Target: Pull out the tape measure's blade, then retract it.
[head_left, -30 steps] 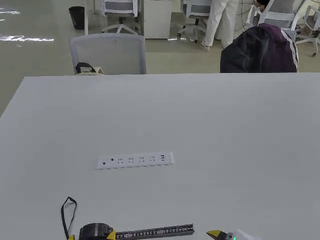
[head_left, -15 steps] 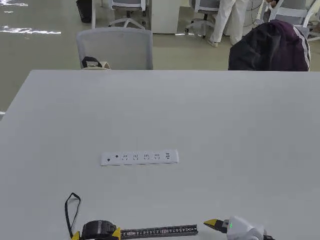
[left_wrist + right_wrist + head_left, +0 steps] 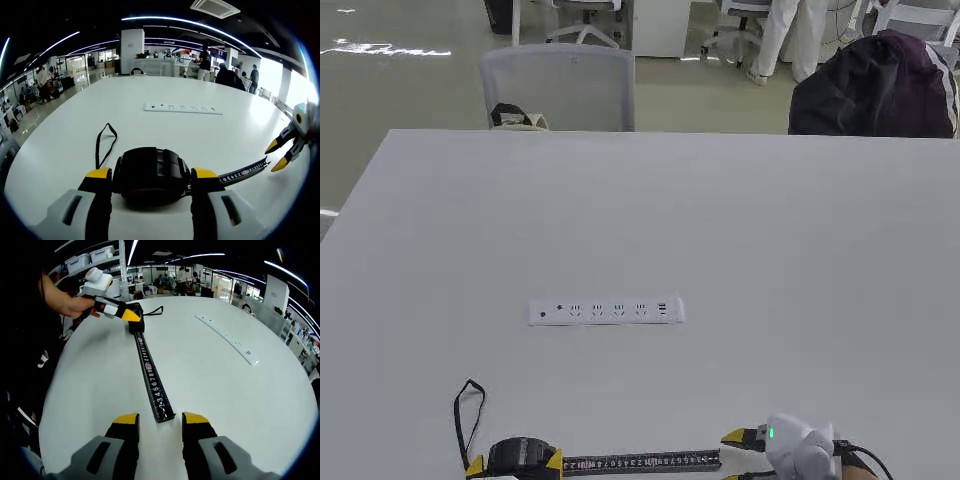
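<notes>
The right gripper (image 3: 160, 416) hovered low over the white desk (image 3: 235, 390), its 2 jaws parted and empty. The tip of the blade (image 3: 151, 377) lay just ahead, in line with the gap between them. The blade's long axis ran straight away to the tape measure case (image 3: 150, 167), clamped in the left gripper (image 3: 151, 175). Farther off lay a power strip (image 3: 606, 311).

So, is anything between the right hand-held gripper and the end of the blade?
Nothing visible does. The end of the blade lies on bare table just ahead of the open jaws of the right hand-held gripper. The power strip sits well off to the side.
</notes>
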`<state>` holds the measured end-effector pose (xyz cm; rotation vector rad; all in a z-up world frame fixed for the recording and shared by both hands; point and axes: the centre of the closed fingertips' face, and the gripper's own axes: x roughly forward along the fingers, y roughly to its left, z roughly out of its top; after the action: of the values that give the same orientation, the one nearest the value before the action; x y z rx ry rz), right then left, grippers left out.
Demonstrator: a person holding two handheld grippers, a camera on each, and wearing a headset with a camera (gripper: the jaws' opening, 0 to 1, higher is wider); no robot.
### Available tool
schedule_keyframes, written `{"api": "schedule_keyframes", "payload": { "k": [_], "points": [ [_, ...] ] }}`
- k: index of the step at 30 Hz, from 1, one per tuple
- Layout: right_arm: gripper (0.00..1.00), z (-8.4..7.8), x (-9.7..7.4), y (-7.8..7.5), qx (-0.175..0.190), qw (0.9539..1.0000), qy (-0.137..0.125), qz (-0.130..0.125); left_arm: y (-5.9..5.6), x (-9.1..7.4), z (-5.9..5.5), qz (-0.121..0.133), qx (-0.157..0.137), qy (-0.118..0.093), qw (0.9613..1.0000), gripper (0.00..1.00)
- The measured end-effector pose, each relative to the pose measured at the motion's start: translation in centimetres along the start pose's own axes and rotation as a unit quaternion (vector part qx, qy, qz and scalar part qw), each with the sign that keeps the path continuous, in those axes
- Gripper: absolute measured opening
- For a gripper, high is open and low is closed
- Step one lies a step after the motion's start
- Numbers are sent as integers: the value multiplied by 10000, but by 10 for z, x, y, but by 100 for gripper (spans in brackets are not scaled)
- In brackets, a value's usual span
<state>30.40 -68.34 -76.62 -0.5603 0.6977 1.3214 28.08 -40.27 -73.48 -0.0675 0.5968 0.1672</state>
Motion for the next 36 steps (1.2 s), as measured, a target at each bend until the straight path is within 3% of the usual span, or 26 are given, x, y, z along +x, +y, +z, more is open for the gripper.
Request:
{"api": "schedule_keyframes", "payload": {
  "k": [6, 19, 36],
  "points": [
    [23, -4, 6, -1, -214, 9994, 142, 212, 2, 4, -3, -3, -20, 12, 10000, 61],
    [15, -7, 14, -5, -276, 9986, 257, 376, 6, 13, -10, 4, -18, 26, 10000, 62],
    [13, -10, 15, -4, -393, 9974, 334, 500, 5, 12, -11, 36, -16, 28, 10000, 61]
  ]
}}
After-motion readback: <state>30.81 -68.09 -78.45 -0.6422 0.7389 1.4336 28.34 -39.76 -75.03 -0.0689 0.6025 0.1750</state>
